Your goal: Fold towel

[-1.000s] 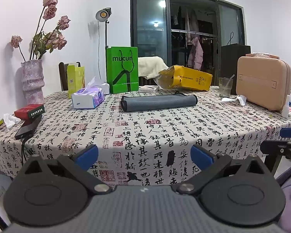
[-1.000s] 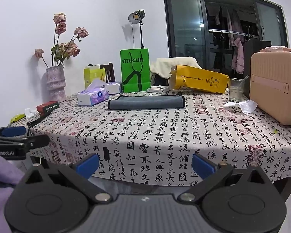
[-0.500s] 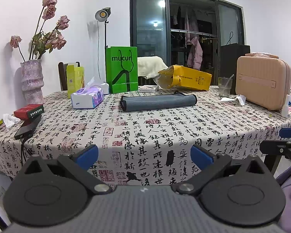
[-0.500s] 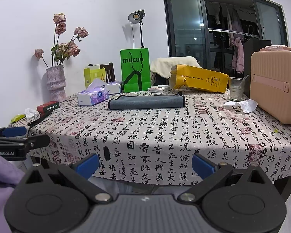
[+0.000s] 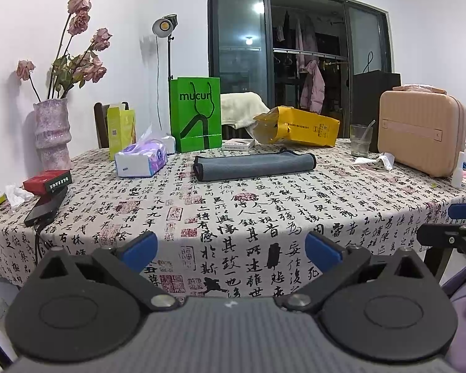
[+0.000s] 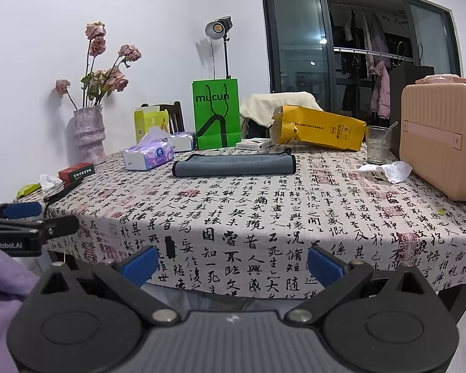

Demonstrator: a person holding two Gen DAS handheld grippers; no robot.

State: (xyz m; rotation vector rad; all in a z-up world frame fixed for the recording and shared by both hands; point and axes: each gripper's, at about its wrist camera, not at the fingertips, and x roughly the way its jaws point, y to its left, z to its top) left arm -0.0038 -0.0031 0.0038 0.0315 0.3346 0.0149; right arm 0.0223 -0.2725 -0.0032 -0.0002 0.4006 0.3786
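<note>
Left wrist view barely differs from a second ago: the grey cloth towel [image 5: 254, 166], already in a long narrow fold, lies mid-counter [image 5: 264, 211], well apart from both grippers, left [image 5: 231, 248] and right [image 6: 233, 262], fingers spread and empty, so folding hasn't resumed.

A broad stretch of bare tablecloth [image 5: 264, 217] is lying open between the near table edge and the folded towel [image 5: 253, 166]. The tissue pack [image 5: 139, 161] is sitting just left of the towel. The green bag [image 5: 195, 115] and yellow bag [image 5: 298, 127] are standing close behind it. The glass [image 5: 361, 140], crumpled paper [image 5: 379, 160] and pink case [image 5: 419, 133] are crowding the right side; the red box [image 5: 48, 181] is occupying the left edge.
</note>
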